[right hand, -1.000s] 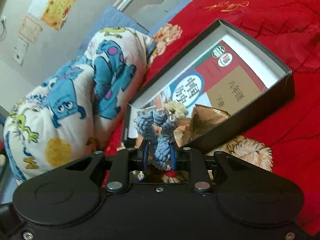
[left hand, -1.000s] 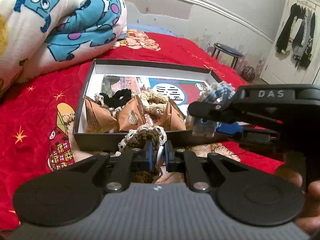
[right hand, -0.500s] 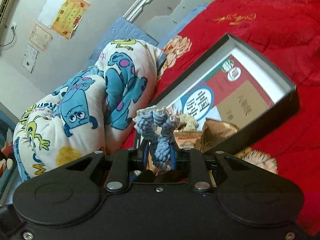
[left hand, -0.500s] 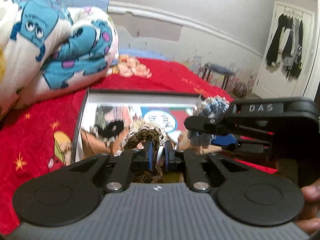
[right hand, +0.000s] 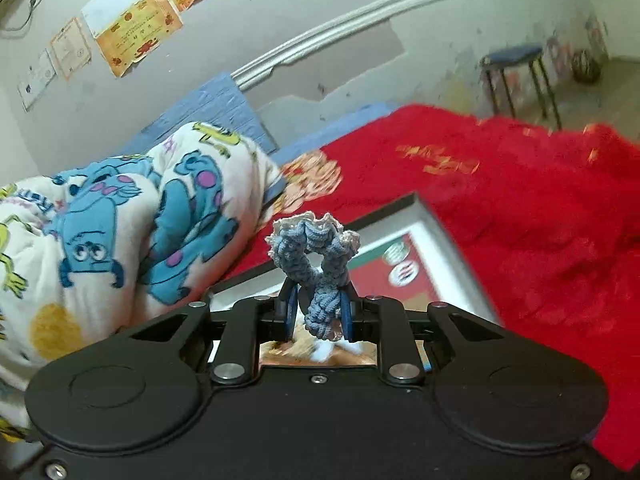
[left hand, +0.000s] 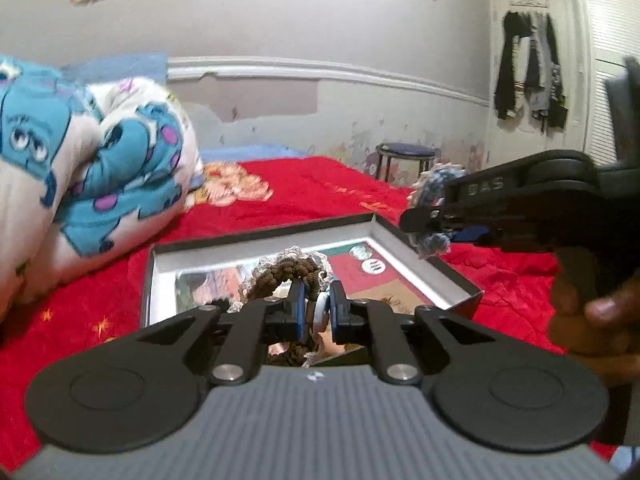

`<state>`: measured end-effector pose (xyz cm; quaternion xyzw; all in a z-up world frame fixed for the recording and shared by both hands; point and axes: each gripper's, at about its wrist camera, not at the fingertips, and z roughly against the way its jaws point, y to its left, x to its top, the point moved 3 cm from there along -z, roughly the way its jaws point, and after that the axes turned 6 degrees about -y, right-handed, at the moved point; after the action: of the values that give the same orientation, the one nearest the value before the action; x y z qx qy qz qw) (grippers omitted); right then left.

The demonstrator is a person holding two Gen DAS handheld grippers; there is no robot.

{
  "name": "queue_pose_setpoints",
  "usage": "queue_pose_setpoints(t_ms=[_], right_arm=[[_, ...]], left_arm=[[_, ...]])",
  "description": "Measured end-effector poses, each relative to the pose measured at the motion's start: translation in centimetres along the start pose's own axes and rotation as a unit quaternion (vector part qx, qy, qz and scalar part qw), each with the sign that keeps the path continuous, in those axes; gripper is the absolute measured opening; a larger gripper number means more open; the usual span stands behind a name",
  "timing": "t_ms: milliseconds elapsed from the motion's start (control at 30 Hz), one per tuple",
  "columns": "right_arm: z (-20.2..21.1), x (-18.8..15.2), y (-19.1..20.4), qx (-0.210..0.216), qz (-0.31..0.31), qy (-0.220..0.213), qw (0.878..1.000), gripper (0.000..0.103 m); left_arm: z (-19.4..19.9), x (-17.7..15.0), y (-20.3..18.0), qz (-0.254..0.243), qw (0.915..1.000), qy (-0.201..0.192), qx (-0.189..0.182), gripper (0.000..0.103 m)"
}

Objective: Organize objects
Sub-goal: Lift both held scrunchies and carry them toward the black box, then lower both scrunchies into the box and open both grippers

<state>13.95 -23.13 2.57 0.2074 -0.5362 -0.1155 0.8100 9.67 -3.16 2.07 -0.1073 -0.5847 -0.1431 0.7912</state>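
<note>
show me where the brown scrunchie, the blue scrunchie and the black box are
brown scrunchie (left hand: 280,276), left wrist view, on its upper loop.
blue scrunchie (right hand: 308,256), right wrist view, on its loop above the pads.
black box (left hand: 460,280), left wrist view, on its right wall.

Your left gripper (left hand: 316,308) has blue pads clamped on a brown crocheted scrunchie edged in white (left hand: 288,276). Your right gripper (right hand: 318,312) pinches a blue crocheted scrunchie with cream trim (right hand: 312,252). The bright red plush bedspread (right hand: 540,208) carries gold markings, and the white fleece blanket (left hand: 80,184) shows turquoise, purple-spotted monsters.
</note>
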Motion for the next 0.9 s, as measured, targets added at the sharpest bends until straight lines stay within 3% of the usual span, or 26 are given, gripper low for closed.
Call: queue_pose_setpoints(t_ms=[400,633,767,900], right_arm=[[-1.0,1.2,-2.4,0.008,-0.042,0.004,0.999,0.021],[-2.3,1.0,-3.6,0.010,-0.066,0.026,0.997,0.021],[-3.3,0.2,-4.3,0.004,-0.077,0.039,0.996,0.021],[-4.3,-0.1,-5.0,-0.004,-0.083,0.044,0.996,0.021]], left_arm=[[-3.8,2.1,-0.9,0.006,0.9999,0.010,0.009,0.015],[-7.1,2.9,-1.4,0.021,0.9993,0.007,-0.029,0.015],[-9.1,2.6,-2.3,-0.010,0.9995,0.012,-0.028,0.015],[-10.1,1.3,-2.2,-0.001,0.9991,0.027,-0.033,0.015]])
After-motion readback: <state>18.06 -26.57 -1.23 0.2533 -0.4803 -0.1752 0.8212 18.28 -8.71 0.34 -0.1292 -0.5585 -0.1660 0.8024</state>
